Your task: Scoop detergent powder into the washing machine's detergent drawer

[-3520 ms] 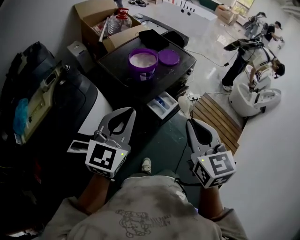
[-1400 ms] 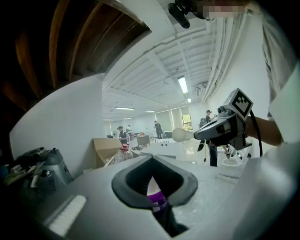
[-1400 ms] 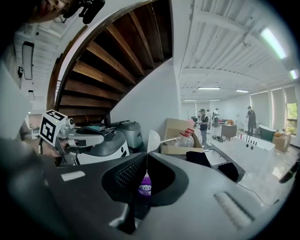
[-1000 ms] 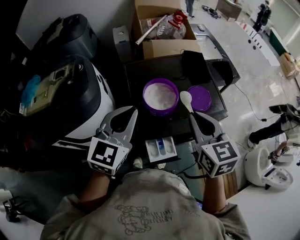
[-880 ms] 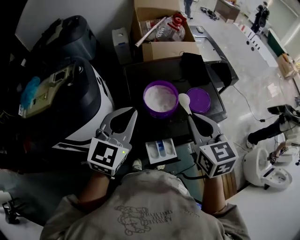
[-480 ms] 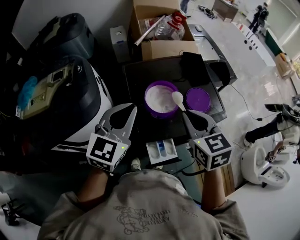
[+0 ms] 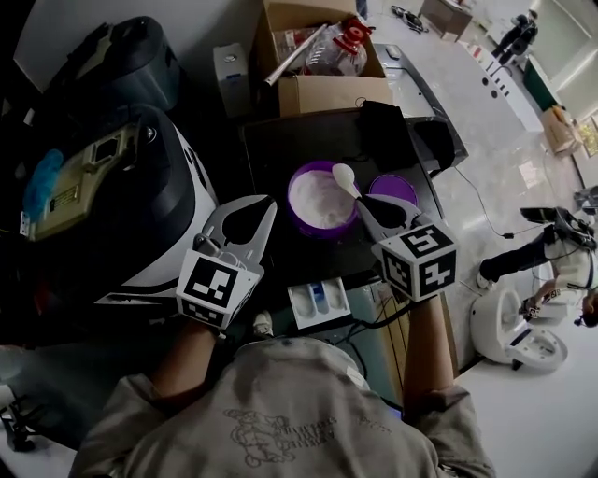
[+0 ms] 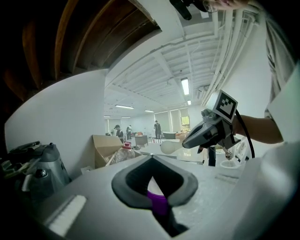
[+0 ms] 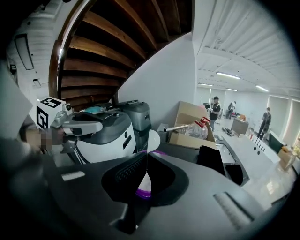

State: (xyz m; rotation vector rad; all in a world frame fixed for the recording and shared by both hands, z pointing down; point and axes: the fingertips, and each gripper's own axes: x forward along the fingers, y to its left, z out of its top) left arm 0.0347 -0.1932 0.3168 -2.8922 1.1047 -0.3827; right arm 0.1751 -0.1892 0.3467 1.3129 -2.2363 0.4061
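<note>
The right gripper [image 7: 366, 203] has swung left, so the white spoon [image 7: 344, 175] pinched in its jaws now sits over the powder [image 7: 313, 198] in the purple tub [image 7: 318, 230]. The left gripper [image 7: 269, 202] hovers beside the tub, jaws pressed together and empty; the detergent drawer [image 7: 318, 303] lies open nearer the person.

In the head view a white wall [image 7: 75, 28] fills 11 o'clock. A glossy pale floor [image 7: 486, 159] spreads from 1 to 3 o'clock. An open cardboard box [image 7: 322, 89] stands at 12 o'clock. The left gripper view shows a white ceiling [image 8: 154, 70] with lit strip lamps [image 8: 184, 86] and bright windows [image 8: 176, 119] far off. The right gripper view shows dark wooden beams [image 9: 117, 37] overhead at 11 o'clock.
</note>
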